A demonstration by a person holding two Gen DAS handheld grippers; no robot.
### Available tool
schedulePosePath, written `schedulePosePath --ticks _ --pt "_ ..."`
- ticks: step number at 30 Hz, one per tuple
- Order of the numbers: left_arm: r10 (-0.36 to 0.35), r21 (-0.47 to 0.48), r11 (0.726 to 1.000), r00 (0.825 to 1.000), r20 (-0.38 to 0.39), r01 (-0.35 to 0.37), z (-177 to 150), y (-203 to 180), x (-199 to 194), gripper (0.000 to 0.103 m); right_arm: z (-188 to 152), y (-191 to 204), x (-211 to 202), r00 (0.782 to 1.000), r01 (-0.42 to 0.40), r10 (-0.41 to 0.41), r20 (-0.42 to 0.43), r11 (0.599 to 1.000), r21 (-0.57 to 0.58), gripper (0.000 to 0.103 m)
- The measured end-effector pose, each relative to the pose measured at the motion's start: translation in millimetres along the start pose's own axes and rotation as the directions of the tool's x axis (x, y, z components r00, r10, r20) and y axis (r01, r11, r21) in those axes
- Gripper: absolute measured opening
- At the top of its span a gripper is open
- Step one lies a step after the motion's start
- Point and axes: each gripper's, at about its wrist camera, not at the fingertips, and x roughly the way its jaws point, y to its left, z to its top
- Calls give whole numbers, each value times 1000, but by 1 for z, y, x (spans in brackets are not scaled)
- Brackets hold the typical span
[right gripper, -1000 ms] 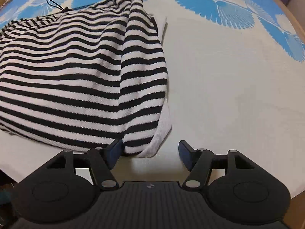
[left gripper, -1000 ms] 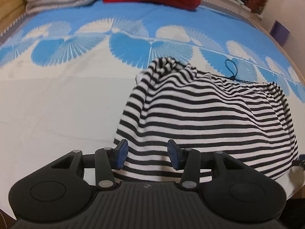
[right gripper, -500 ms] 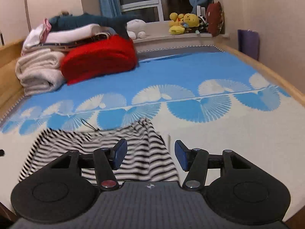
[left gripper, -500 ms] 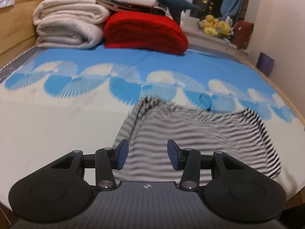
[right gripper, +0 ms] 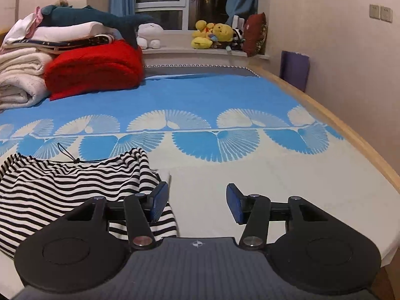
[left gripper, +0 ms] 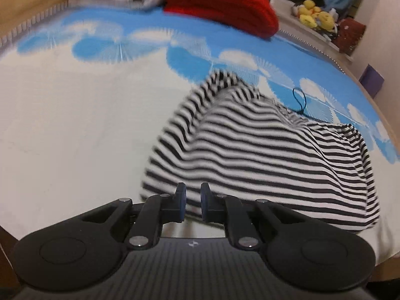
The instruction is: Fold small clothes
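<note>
A black-and-white striped garment [left gripper: 270,155] lies folded on the bed, with a thin black cord [left gripper: 300,101] at its far edge. My left gripper [left gripper: 191,203] is at the garment's near left corner, its jaws nearly closed with a narrow gap and nothing clearly held between them. In the right wrist view the garment [right gripper: 70,190] lies at the lower left. My right gripper [right gripper: 197,203] is open and empty, held above the bed just right of the garment's right edge.
The bed has a blue and white fan-patterned sheet [right gripper: 200,95]. A red blanket [right gripper: 95,67] and folded white blankets [right gripper: 17,80] are stacked at the far left. Plush toys [right gripper: 212,36] sit on the window sill. The bed's wooden edge [right gripper: 350,135] runs along the right.
My left gripper has dropped back down to the garment's near left corner and its jaws have narrowed. My right gripper has lifted off the garment's right corner, levelled out and stayed open.
</note>
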Motion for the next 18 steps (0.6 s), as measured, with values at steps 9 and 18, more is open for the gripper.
schedulePosePath --ticks 9,18 --pt "-57 -231 973 982 -179 14 -2 20 47 45 -5 -22 -6 1000 -17 17 6 998 54 47" --pt "-12 -337 940 983 -185 -52 2 35 57 54 -7 -39 -4 1000 -8 9 -7 995 103 47"
